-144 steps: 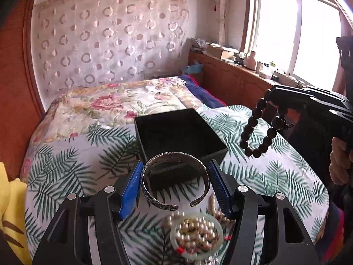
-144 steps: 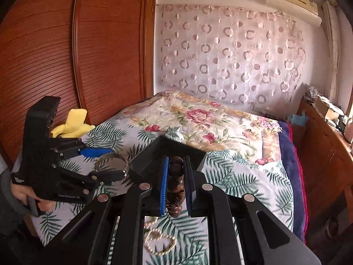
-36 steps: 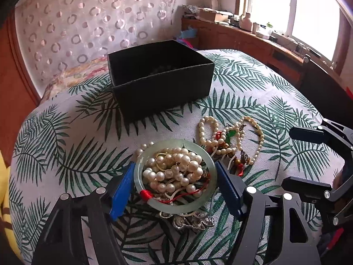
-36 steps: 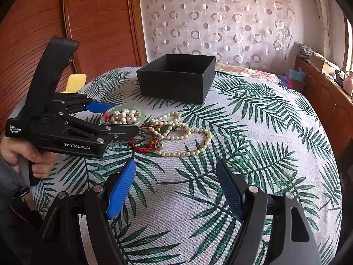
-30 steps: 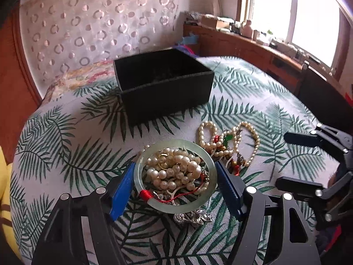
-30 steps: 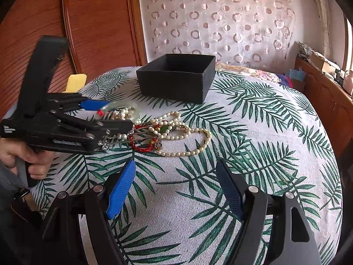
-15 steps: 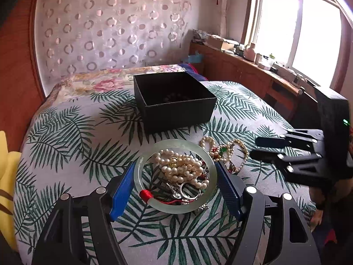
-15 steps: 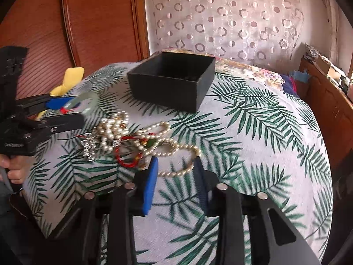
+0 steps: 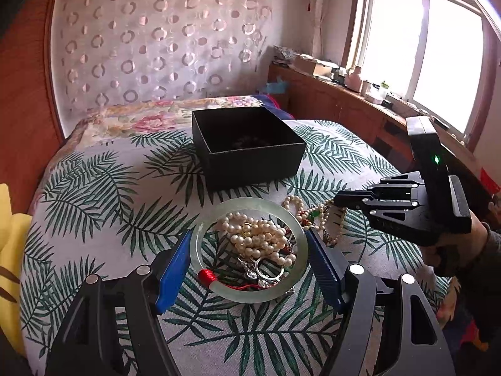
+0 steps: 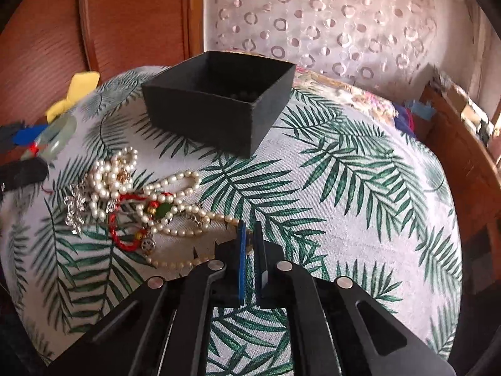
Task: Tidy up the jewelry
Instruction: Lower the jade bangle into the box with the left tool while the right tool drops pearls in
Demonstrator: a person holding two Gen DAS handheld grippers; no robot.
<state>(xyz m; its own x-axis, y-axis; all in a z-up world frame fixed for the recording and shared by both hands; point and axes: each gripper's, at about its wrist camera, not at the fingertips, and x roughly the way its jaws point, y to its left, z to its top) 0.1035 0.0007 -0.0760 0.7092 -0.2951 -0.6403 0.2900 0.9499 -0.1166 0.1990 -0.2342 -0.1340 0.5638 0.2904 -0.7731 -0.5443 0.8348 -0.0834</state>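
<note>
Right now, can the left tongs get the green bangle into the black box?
Probably yes. The left tongs hold the green bangle lifted above the heap of pearls, and the black box sits open-topped straight ahead with nothing between. The right tongs are off to the side.

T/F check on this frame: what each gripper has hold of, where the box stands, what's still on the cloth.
1. The left gripper holds the pale green bangle. True.
2. The black box is shut with a lid. False: it stands open.
3. The right gripper stands wide open. False: its jaws are shut on the long pearl strand.
4. A heap of pearls lies on the leaf-print cloth. True.
5. The box stands between the grippers and the jewelry. False: it stands beyond the jewelry.
</note>
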